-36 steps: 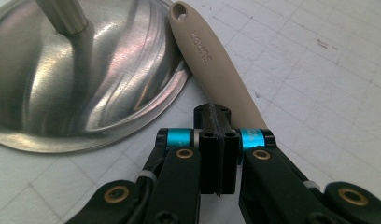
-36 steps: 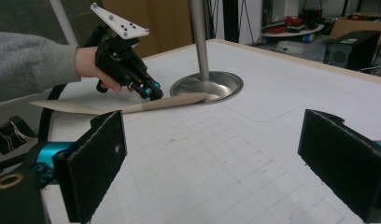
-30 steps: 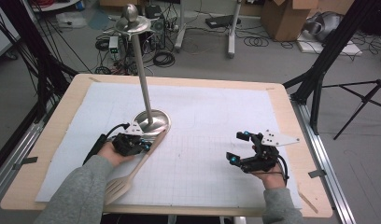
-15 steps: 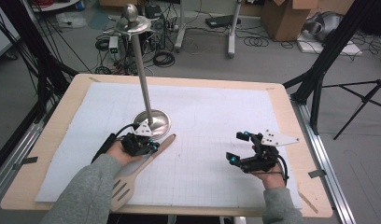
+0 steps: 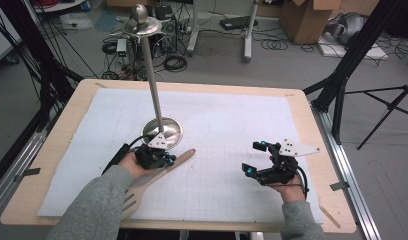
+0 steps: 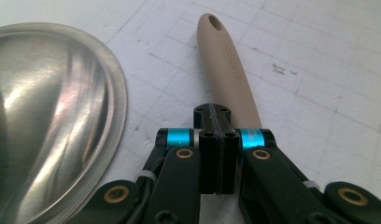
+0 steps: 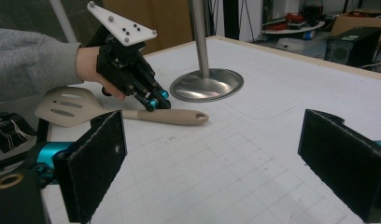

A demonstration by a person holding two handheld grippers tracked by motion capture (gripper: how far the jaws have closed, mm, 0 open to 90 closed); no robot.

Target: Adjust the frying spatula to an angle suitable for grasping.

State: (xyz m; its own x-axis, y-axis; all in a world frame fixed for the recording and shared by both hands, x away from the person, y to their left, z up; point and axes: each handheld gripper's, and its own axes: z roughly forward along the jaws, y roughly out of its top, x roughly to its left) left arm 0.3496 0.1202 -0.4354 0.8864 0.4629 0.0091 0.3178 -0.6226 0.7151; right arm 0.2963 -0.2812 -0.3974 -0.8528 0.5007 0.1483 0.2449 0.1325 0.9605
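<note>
A beige slotted spatula (image 5: pixel 178 162) lies slantwise on the white gridded mat, its handle tip pointing right. My left gripper (image 5: pixel 168 159) is shut, pads pressed flat together, tips down on the handle (image 6: pixel 226 65) near its middle; nothing shows between the pads. In the right gripper view the spatula (image 7: pixel 172 116) lies flat under the left gripper (image 7: pixel 153 102). My right gripper (image 5: pixel 252 159) stands open at the right of the mat, its wide jaws (image 7: pixel 216 158) facing the spatula with nothing between them.
A steel stand with a round dished base (image 5: pixel 164 131) and a tall pole (image 5: pixel 152 75) rises just behind the left gripper; its rim (image 6: pixel 114 93) is close beside the jaws. The wooden table edge (image 5: pixel 312 125) frames the mat. Cables and boxes lie on the floor beyond.
The left hand has slid to the right, and the spatula has swung with it, so its handle tip now points further right, away from the stand base. The right gripper has stayed still.
</note>
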